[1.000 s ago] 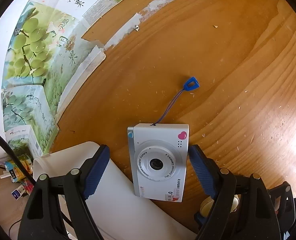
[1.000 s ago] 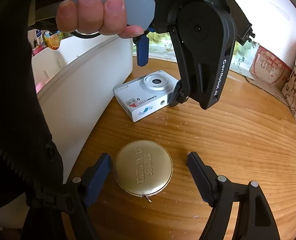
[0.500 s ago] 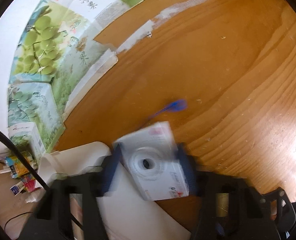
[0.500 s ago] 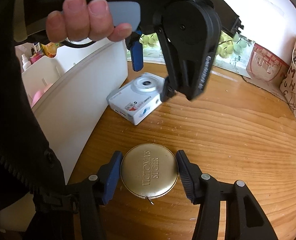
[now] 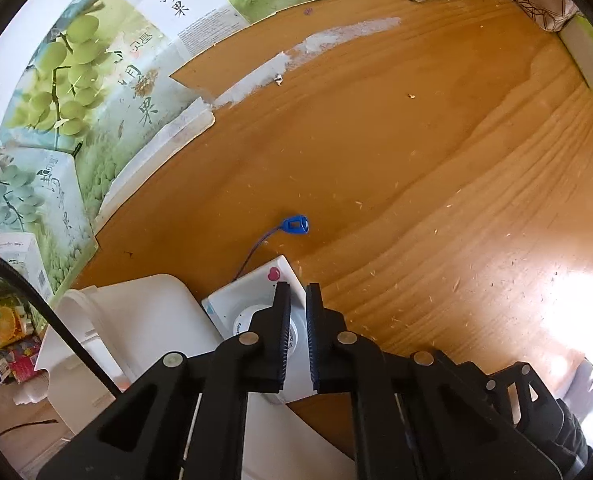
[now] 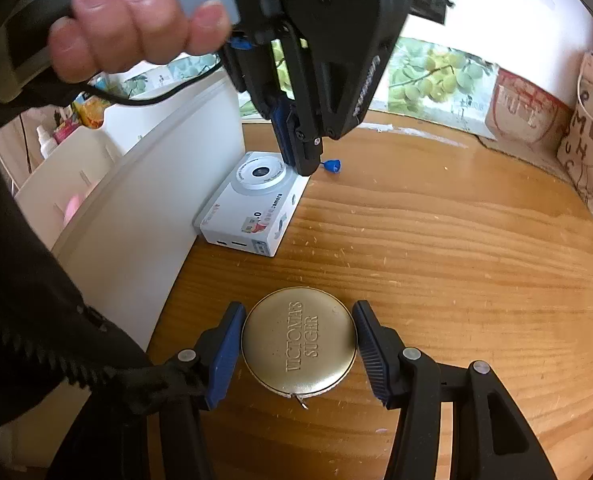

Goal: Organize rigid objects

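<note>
A white toy camera point(image 6: 256, 196) lies lens-up on the wooden table point(image 6: 456, 260), against a white bin point(image 6: 144, 208). My left gripper point(image 6: 306, 160) points straight down, and a hand point(image 6: 128, 20) grips its handle. Its tips rest at the camera's far right corner. In the left wrist view the left gripper point(image 5: 298, 286) is shut with nothing between the pads, and the camera point(image 5: 252, 288) sits under it. The camera's blue strap tag point(image 5: 295, 224) lies on the wood beyond. My right gripper point(image 6: 299, 307) is shut on a round gold tin point(image 6: 298, 346) that rests on the table.
The white bin point(image 5: 144, 320) stands left of the camera and holds small items. Grape-print cardboard point(image 5: 76, 80) lines the table's far edge. Printed bags point(image 6: 592, 140) stand at the far right. A black cable point(image 5: 56, 320) crosses the bin.
The left jaws went from wide open beside the camera to shut above it, and the camera turned and slid toward the bin. The right jaws closed onto the gold tin.
</note>
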A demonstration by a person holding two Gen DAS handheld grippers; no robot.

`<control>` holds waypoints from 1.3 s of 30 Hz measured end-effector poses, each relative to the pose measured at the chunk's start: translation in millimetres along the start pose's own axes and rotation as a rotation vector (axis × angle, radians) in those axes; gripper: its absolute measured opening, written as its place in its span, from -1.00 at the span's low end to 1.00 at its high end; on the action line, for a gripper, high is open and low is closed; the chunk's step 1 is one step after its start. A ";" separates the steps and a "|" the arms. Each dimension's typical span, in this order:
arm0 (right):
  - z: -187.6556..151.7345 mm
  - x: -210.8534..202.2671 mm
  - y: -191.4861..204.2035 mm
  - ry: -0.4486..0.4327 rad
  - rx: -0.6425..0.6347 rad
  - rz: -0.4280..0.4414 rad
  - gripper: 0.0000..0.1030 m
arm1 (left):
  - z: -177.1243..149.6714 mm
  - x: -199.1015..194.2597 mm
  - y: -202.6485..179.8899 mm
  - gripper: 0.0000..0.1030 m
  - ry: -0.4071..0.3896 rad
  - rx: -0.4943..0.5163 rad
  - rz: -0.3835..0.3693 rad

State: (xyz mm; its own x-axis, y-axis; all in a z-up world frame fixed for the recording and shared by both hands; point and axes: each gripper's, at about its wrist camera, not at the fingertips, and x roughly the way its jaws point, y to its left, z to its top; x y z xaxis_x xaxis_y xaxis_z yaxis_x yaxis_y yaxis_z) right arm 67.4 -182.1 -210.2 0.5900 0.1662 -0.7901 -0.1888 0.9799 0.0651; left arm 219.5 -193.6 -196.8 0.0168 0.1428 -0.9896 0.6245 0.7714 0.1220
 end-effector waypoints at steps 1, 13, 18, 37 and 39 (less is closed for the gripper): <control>0.2 -0.4 -1.1 0.003 0.008 0.001 0.07 | -0.7 -0.3 1.6 -0.87 -0.001 -0.006 -0.011; 3.8 -22.7 -8.5 -0.013 0.033 -0.010 0.07 | -15.8 -12.4 22.0 -0.87 0.006 -0.094 -0.143; 1.7 -38.9 -10.4 -0.034 0.036 -0.032 0.07 | -23.6 -27.8 23.4 -0.70 -0.030 -0.089 -0.123; -35.8 -98.5 -16.3 -0.073 0.138 -0.097 0.07 | -32.9 -58.6 35.6 0.50 -0.101 -0.083 -0.209; -39.6 -103.4 -15.6 -0.070 0.143 -0.106 0.07 | -32.2 -57.5 36.5 0.50 -0.090 -0.109 -0.228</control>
State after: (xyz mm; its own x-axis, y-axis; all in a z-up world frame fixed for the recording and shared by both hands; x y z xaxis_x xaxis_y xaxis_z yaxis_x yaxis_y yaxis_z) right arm -21.8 -219.0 -153.7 0.6549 0.0635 -0.7531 -0.0122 0.9972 0.0735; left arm 216.2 -153.7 -133.1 -0.0422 -0.0944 -0.9946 0.5323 0.8403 -0.1023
